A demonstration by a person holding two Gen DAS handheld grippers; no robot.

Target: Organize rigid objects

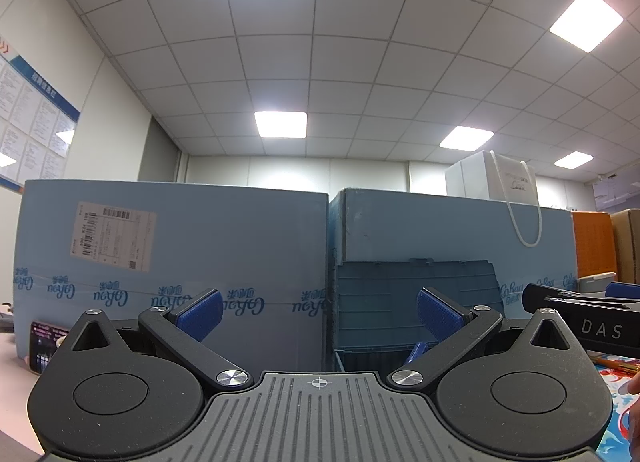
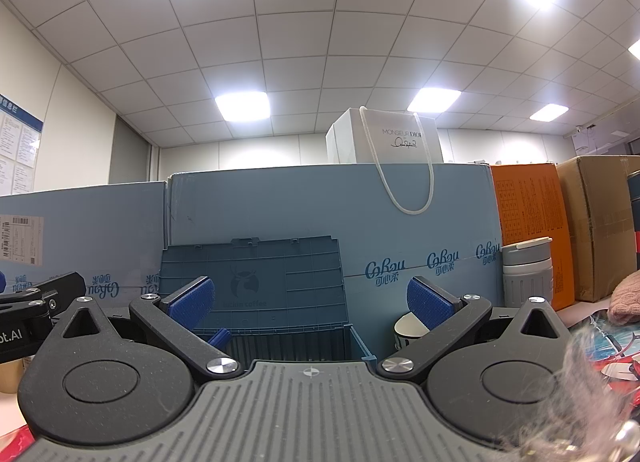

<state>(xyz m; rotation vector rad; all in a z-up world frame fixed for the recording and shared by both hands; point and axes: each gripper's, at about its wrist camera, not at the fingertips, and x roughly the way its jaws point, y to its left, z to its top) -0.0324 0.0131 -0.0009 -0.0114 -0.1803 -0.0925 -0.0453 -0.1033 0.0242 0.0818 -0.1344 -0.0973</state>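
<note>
A dark blue plastic storage box (image 2: pixel 256 294) stands open ahead, its lid leaning back against a light blue carton; the same box (image 1: pixel 400 302) shows right of centre in the left wrist view. My left gripper (image 1: pixel 318 312) is open and holds nothing, pointing at the seam between two cartons. My right gripper (image 2: pixel 310 300) is open too, empty, facing the box. A paper cup (image 2: pixel 406 332) sits just right of the box, behind my right finger. A grey lidded jar (image 2: pixel 528 278) stands further right. The right gripper (image 1: pixel 580 318) shows at the left view's right edge.
Two big light blue cartons (image 1: pixel 180 254) (image 2: pixel 400 221) wall off the back, with a white gift bag (image 2: pixel 396 141) on top. An orange box (image 2: pixel 528 205) and a brown carton (image 2: pixel 596 221) stand right. A phone (image 1: pixel 42 346) lies left. A colourful mat (image 2: pixel 600 334) and pink cloth (image 2: pixel 626 300) are right.
</note>
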